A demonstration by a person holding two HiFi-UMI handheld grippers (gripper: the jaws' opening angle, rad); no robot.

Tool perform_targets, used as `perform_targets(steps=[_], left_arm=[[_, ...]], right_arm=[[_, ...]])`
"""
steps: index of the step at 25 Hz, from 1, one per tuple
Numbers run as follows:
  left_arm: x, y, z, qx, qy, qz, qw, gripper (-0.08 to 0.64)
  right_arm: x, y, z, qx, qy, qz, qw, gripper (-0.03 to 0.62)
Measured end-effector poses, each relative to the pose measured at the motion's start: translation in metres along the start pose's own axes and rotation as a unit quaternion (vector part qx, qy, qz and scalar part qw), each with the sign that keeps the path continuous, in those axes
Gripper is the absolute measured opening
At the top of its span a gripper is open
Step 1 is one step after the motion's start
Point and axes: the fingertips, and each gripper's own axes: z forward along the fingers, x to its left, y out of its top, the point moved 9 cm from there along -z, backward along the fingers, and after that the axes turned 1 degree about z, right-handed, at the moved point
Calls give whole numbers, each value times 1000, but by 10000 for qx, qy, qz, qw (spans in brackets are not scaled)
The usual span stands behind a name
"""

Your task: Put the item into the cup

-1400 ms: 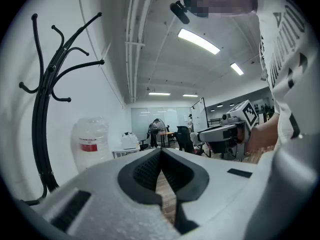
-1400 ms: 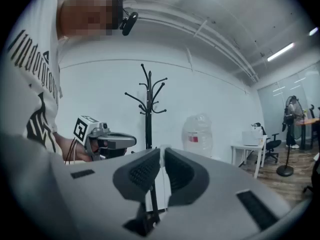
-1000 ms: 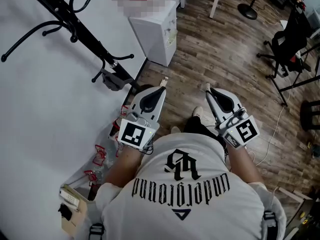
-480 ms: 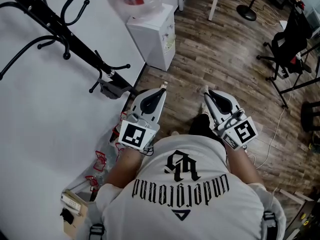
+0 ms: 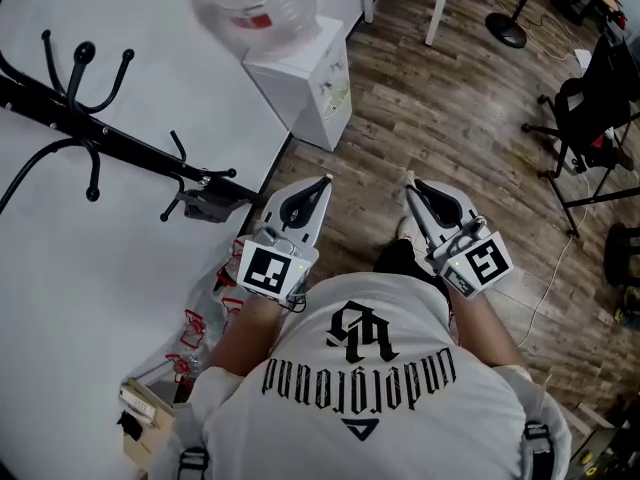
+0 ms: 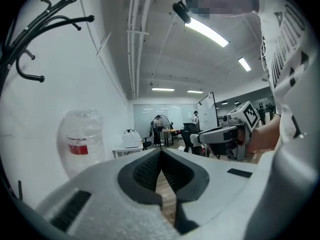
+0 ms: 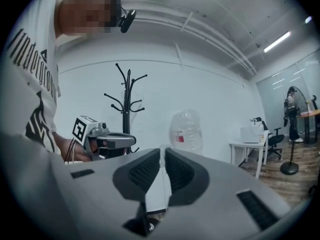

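Over the wood floor (image 5: 450, 98), near a white wall (image 5: 100, 268), the left claw (image 5: 328, 180) and right claw (image 5: 408, 180) point forward, level, side by side and apart. The head view alone shows the dispenser (image 5: 310, 83) beneath its bottle (image 5: 245, 3). Only the right gripper view shows the right claw narrow, pinching a thin white item (image 7: 159, 184) between its pads, with the coat rack (image 7: 128, 99) upright behind. The left gripper view shows the left claw closed, tips touching each other, and a distant whiteboard (image 6: 206, 109).
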Motion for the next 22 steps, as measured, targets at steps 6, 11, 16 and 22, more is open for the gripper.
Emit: perform_targets(steps=[6,11,16,22], left_arm=[[9,14,80,83,313,-34,9995,6],[12,22,148,75,535,32,9985,6],[11,20,204,63,659,209,9976,6],[23,20,238,332,904,-166,9952,6]], right_arm=[[-88,17,20,10,399,-101,9992,43],[-161,27,29,36,678,-103,9976,43],[-221,32,33,48,876,-229,9959,43],[-265,18,55,195,945,-18,9953,43]])
